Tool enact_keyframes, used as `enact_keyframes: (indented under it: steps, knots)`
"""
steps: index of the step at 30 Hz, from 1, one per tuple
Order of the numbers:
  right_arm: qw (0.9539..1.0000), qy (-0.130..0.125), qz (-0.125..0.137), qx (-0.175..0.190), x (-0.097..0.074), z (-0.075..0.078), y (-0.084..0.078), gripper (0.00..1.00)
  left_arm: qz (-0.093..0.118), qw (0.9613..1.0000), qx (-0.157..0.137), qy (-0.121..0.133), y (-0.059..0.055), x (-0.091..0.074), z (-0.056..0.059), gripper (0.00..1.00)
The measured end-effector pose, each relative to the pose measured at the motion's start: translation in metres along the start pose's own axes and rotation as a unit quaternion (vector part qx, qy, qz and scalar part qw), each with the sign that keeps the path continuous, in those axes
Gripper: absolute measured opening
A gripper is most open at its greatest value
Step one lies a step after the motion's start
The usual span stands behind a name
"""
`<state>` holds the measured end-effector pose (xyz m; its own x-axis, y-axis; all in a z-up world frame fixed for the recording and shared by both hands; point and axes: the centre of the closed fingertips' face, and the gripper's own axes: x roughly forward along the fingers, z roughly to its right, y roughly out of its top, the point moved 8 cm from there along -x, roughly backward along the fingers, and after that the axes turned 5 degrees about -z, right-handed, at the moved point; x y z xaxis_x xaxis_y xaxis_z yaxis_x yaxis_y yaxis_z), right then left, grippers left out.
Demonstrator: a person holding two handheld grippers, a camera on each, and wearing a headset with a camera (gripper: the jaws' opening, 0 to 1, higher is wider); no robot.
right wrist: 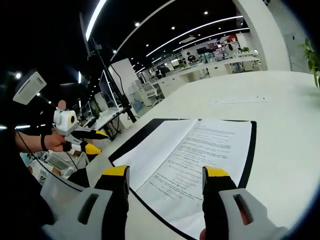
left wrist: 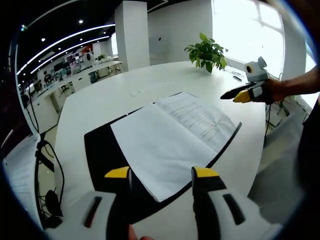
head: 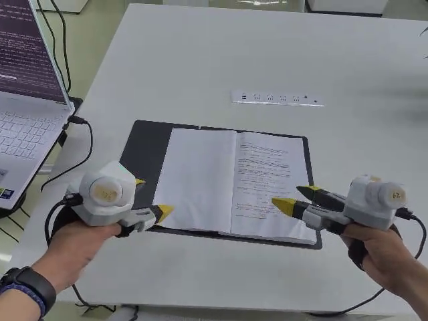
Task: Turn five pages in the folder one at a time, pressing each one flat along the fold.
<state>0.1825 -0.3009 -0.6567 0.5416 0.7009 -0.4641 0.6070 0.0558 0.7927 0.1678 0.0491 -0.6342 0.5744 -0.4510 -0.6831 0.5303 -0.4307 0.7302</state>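
**Folder** [head: 144, 150]: black cover, lying open and flat on the table, lower centre of the head view. It sits mid-frame in the left gripper view [left wrist: 97, 145] and in the right gripper view [right wrist: 131, 141].

**Blank page** [head: 197, 177]: white, on the left half of the folder, with bare black cover showing to its left.

**Printed page** [head: 264, 180]: on the right half, carrying lines of small text too fine to read. It meets the blank page at the central fold.

**Left gripper** [head: 152, 196]: white body, yellow-tipped jaws, held in a hand at the lower left of the head view. Its tips are near the folder's lower left corner. In its own view [left wrist: 161, 173] the jaws stand spread with nothing between them, above the near edge of the folder. It also appears at the left of the right gripper view [right wrist: 96, 141].

**Right gripper** [head: 294, 198]: same build, held at the lower right, with its tips over the lower part of the printed page. The jaws are spread and pinch nothing, as seen in its own view [right wrist: 166, 171]. I cannot tell whether the tips touch the paper. It also appears at the upper right of the left gripper view [left wrist: 235, 96].

**Table** [head: 267, 53]: white, with rounded corners.

**Power strip** [head: 275, 99]: white, above the folder, well apart from it.

**Laptop** [head: 23, 100]: open at the upper left, screen lit with text.

**Cable** [head: 83, 144]: black, beside the laptop.

**Wristband** [head: 30, 284]: dark, on the left wrist.

**Plant** [left wrist: 206, 50]: green, at the top of the left gripper view.
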Motion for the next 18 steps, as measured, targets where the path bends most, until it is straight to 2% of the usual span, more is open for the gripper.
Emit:
enact_keyframes:
  steps: [7, 11, 18]
  knots:
    - [0.9997, -0.019, 0.013, -0.010, -0.021, 0.004, 0.006, 0.62, 0.010, 0.9999, 0.007, 0.000, 0.010, -0.014, -0.004, 0.54]
    - [0.9992, -0.031, 0.015, -0.018, -0.033, 0.004, 0.007, 0.63, 0.018, 0.9998, -0.007, -0.005, 0.011, -0.020, -0.008, 0.59]
    - [0.9986, -0.044, 0.019, -0.023, -0.051, 0.002, 0.006, 0.70, 0.026, 0.9993, -0.024, -0.010, 0.012, -0.037, -0.002, 0.65]
